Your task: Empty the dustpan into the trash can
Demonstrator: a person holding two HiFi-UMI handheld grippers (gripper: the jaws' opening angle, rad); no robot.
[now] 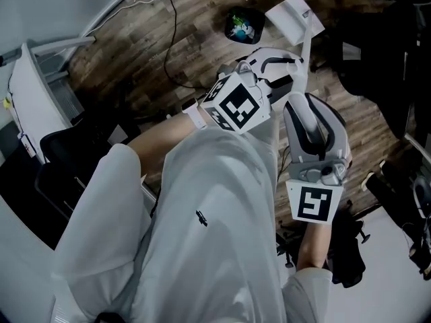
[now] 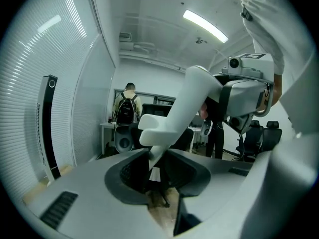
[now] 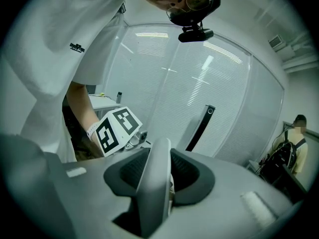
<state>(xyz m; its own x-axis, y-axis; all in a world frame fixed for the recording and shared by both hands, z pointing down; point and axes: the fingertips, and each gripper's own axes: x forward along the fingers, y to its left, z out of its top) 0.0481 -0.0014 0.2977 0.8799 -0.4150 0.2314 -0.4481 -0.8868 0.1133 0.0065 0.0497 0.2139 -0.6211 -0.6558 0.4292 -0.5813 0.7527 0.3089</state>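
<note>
Trash can point(image 1: 242, 24): dark, on the wood floor, colourful rubbish inside.
Dustpan point(image 1: 291, 15): white, held just beside the can, not yet over it.
Handle point(image 1: 307, 52): long and pale, clamped by both the left gripper point(image 2: 157, 171) and the right gripper point(image 3: 155, 183).
Handling: bring the pan over the opening first, then tip it slowly.

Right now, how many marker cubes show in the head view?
2. One marker cube on the left hand-held gripper, centre; the other on the right hand-held gripper, lower right. None looks hidden.

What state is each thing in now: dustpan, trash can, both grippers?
trash can: open, upright, colourful waste inside.
dustpan: held by its handle, beside the trash can, not over it.
left gripper: shut on the handle.
right gripper: shut on the handle.
</note>
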